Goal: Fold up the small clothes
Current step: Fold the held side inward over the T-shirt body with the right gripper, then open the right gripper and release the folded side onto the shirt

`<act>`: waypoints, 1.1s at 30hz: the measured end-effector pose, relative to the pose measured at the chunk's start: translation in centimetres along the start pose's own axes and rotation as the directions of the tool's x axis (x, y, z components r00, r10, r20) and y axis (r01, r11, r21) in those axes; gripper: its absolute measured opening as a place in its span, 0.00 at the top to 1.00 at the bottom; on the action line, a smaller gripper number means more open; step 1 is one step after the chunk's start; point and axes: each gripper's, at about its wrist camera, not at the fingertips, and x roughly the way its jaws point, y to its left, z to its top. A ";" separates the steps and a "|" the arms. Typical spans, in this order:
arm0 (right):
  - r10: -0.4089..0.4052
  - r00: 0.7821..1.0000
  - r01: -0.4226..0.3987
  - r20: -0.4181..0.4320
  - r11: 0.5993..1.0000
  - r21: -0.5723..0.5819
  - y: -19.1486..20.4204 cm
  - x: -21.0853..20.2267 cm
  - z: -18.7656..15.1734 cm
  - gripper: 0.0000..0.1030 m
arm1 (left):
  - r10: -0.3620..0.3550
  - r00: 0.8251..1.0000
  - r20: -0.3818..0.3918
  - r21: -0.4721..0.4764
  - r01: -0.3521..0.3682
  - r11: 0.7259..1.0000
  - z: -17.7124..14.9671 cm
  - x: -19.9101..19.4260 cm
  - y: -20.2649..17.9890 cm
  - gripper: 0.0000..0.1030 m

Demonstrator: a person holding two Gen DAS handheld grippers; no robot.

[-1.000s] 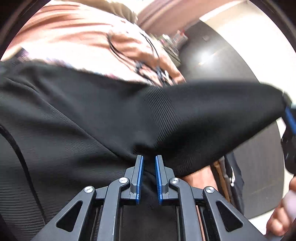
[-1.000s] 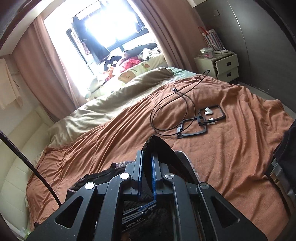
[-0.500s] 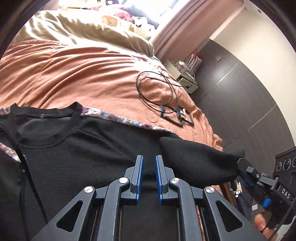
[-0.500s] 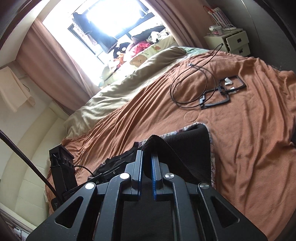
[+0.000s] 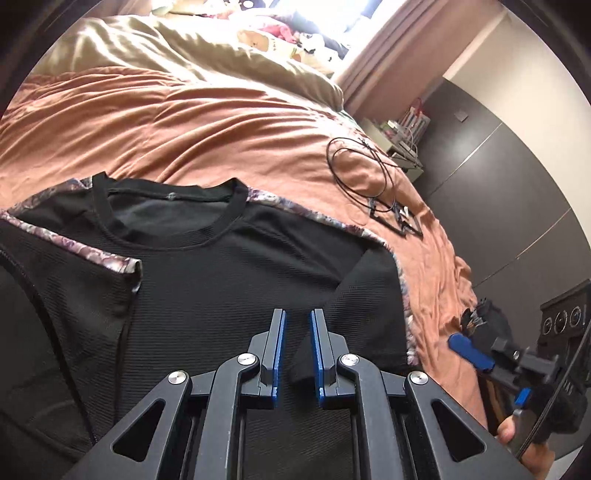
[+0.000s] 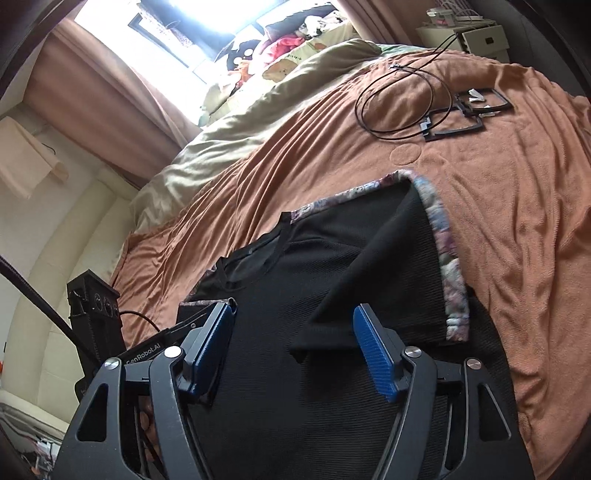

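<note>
A black shirt (image 6: 280, 280) is spread on the bed (image 6: 517, 177). The right tool (image 6: 295, 350) is held wide above its folded sleeve (image 6: 369, 273). The left tool (image 5: 297, 354) is narrow, gripping nothing. A cable (image 6: 399, 96) lies well apart.

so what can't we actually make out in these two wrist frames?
- Black shirt hem: left wrist view, hidden behind the left gripper and cut off at the bottom edge; same under the right gripper in the right wrist view.
- Nightstand items: both views, too small.
- Window: right wrist view, blown out by glare.
- Black frames by the cable: purpose unclear.
</note>
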 end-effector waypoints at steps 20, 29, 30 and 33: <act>-0.201 0.978 0.207 -0.064 0.972 0.111 -7.4 3.9 -0.6 0.71 | -0.057 0.998 -0.040 -0.020 0.056 0.998 -2.7 2.9 3.4 0.87; -0.234 0.972 0.234 0.003 0.972 -0.035 -1.5 4.1 1.4 0.97 | -0.078 0.997 -0.007 -0.104 0.077 0.992 -2.0 1.0 6.0 0.87; -0.233 0.972 0.233 0.008 0.971 -0.057 -0.7 4.0 1.7 0.97 | -0.079 0.997 -0.001 -0.109 0.078 0.991 -1.9 0.8 6.2 0.87; -0.233 0.972 0.233 0.021 0.963 -0.133 2.1 4.2 2.6 0.97 | -0.085 0.996 0.017 -0.124 0.086 0.989 -1.7 0.0 6.9 0.87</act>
